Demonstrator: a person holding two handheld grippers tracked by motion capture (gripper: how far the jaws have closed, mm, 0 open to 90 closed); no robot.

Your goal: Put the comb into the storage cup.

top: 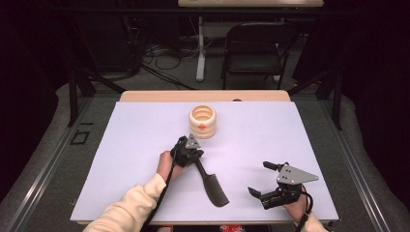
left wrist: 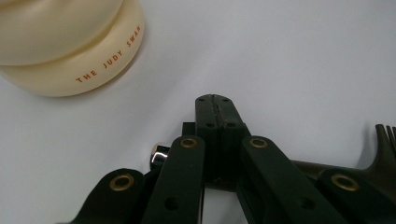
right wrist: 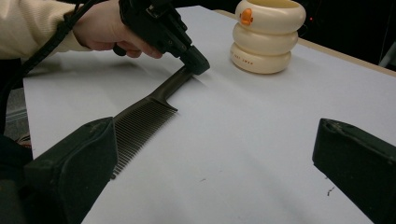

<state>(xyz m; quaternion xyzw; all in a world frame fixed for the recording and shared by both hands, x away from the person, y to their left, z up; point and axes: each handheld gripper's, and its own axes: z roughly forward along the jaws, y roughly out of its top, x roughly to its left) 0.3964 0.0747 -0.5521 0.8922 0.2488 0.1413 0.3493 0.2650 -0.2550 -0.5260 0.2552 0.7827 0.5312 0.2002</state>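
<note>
Comb [top: 211, 182] handle sits clamped in the closed left gripper [top: 195, 155], teeth trailing back toward the person; cup [top: 203, 121] just ahead; right gripper [top: 265, 180] wide, idle.

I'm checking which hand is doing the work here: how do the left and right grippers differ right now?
The left gripper is shut on the comb, clamping its handle end near the cream ringed holder; the right gripper is open and holds nothing. The left gripper points down at the white table, the right one lies roughly level near the table's front edge. Both are black, hand-held and two-jawed.
</note>
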